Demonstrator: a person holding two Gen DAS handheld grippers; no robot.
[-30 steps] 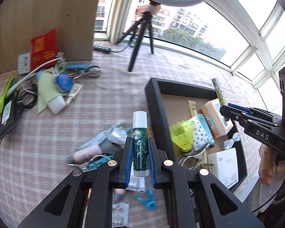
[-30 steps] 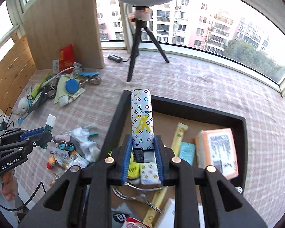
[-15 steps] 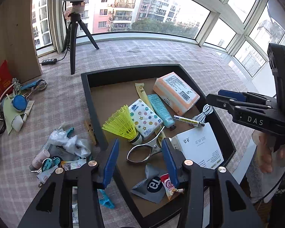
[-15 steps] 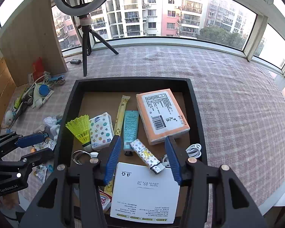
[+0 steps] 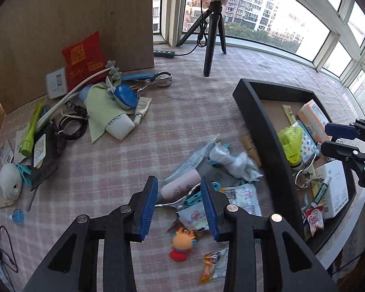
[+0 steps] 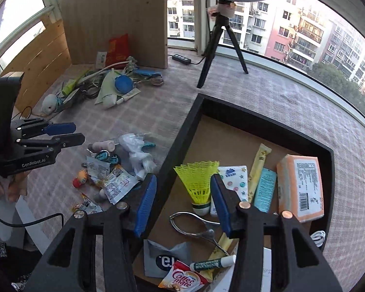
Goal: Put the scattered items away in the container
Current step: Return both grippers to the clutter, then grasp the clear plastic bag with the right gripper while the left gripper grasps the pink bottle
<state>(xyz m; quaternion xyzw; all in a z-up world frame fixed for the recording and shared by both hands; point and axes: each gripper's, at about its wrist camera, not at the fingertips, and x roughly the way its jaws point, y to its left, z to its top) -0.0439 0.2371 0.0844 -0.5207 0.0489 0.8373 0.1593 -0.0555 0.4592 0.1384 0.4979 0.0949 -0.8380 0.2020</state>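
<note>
The left gripper (image 5: 180, 206) hung empty over the near heap, jaws closing, seemingly lining up on the pink tube (image 5: 180, 186); the right gripper (image 6: 182, 202) straddled the black tray (image 6: 175, 150) wall, also empty and narrowing, the lip balm (image 6: 213, 262) lying inside.

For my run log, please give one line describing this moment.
left tool: closing, empty, over floor pile | right tool: closing, empty, over tray edge | lip balm: in tray | pink tube: on floor
</note>
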